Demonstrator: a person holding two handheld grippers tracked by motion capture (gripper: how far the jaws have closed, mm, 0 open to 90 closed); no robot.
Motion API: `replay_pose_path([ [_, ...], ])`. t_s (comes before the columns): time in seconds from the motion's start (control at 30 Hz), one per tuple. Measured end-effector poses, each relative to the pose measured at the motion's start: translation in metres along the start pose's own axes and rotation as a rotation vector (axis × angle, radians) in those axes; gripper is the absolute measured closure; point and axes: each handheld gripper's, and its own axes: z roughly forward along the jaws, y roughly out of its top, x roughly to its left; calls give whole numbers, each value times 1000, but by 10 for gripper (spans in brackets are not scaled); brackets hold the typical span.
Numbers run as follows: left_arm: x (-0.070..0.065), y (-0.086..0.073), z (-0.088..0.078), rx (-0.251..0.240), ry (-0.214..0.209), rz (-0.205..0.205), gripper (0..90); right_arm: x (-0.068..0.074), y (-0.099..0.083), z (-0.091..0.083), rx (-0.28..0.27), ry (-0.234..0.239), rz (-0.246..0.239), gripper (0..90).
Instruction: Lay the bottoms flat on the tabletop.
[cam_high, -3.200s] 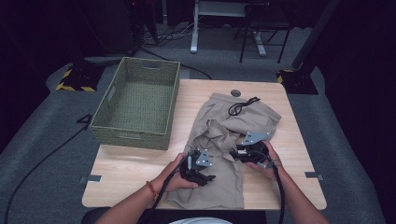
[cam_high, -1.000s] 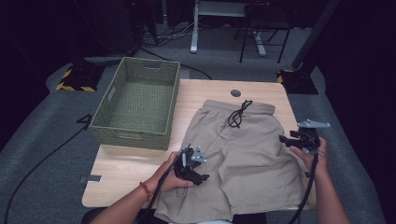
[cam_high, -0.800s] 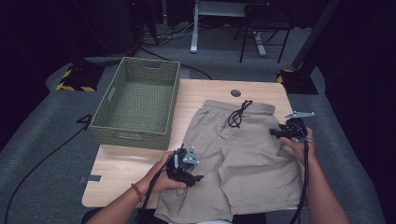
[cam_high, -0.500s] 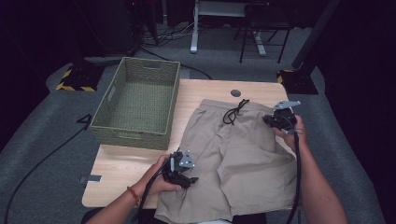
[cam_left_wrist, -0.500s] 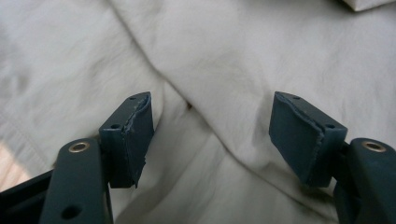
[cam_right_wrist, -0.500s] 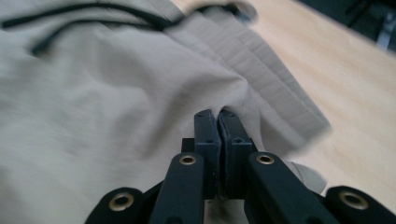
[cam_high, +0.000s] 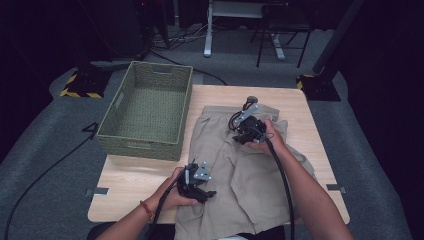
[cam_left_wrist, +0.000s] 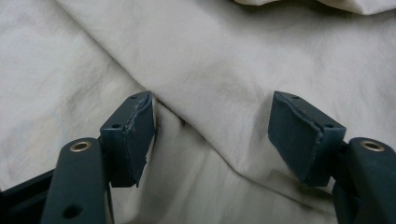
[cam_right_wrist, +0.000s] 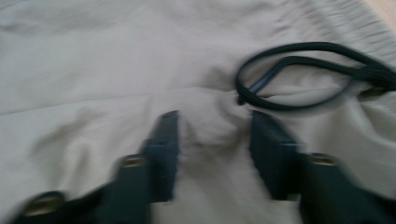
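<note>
Beige shorts (cam_high: 250, 170) lie spread on the wooden table (cam_high: 130, 180), waistband at the far side, with a black drawstring (cam_right_wrist: 327, 45) looped on the fabric. My left gripper (cam_high: 207, 194) rests at the near left leg of the shorts. Its jaws stand open (cam_left_wrist: 212, 105) over a crease of cloth (cam_left_wrist: 224, 60), the left pad touching a fold. My right gripper (cam_high: 236, 129) is at the waistband just beside the drawstring. Its jaws (cam_right_wrist: 215, 119) have just been opening; a small hump of fabric rises between them and the pads stand off it. This view is blurred.
A green woven basket (cam_high: 140, 147) stands on the table's far left, beside the shorts. Bare wood shows at the near left corner and along the right edge. A cable trails from each gripper toward the person. Dark floor, cables and desk legs lie beyond the table.
The right hand swept from the shorts' right edge leftward and away to the waistband by the drawstring. The left hand stayed at the near left leg. Earlier the shorts were bunched; now spread.
</note>
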Motion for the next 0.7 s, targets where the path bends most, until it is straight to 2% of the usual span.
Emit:
replay_pose_path([
  [0.03,0,0,0,-4,-2,0,320,2,-2,-2,-9,15,2,505],
  [0.1,0,-1,0,-7,-3,-5,320,3,-10,-22,-95,37,29,478],
  [0.13,0,-1,0,-6,-2,-5,321,2,-16,-36,-140,32,39,463],
  [0.2,-1,-1,0,-7,0,-6,321,-1,-35,-69,-224,-17,67,465],
  [0.23,-1,-1,1,-9,0,-6,320,-5,-50,-89,-264,-65,84,467],
  [0.3,-1,0,1,-11,-3,1,320,-13,-76,-112,-302,-155,127,490],
  [0.33,-1,0,1,-11,-3,3,321,-19,-92,-121,-301,-199,169,495],
  [0.37,-1,0,2,-12,-4,3,320,-29,-113,-125,-258,-257,217,503],
  [0.43,-1,0,1,-14,-5,1,320,-44,-140,-118,-145,-356,286,508],
  [0.47,-1,-1,2,-19,-6,3,321,-49,-149,-112,-111,-357,316,508],
  [0.5,-1,-1,2,-26,-5,1,320,-56,-161,-102,-87,-321,353,505],
  [0.53,-2,-2,2,-27,-4,-2,320,-59,-166,-96,-90,-299,362,505],
  [0.57,-2,-3,2,-31,-3,-5,321,-61,-173,-86,-98,-256,372,505],
  [0.63,-2,-3,2,-37,-3,-2,321,-61,-175,-73,-70,-226,370,499],
  [0.7,-2,-3,2,-39,-2,-1,321,-59,-172,-66,-42,-207,344,485],
])
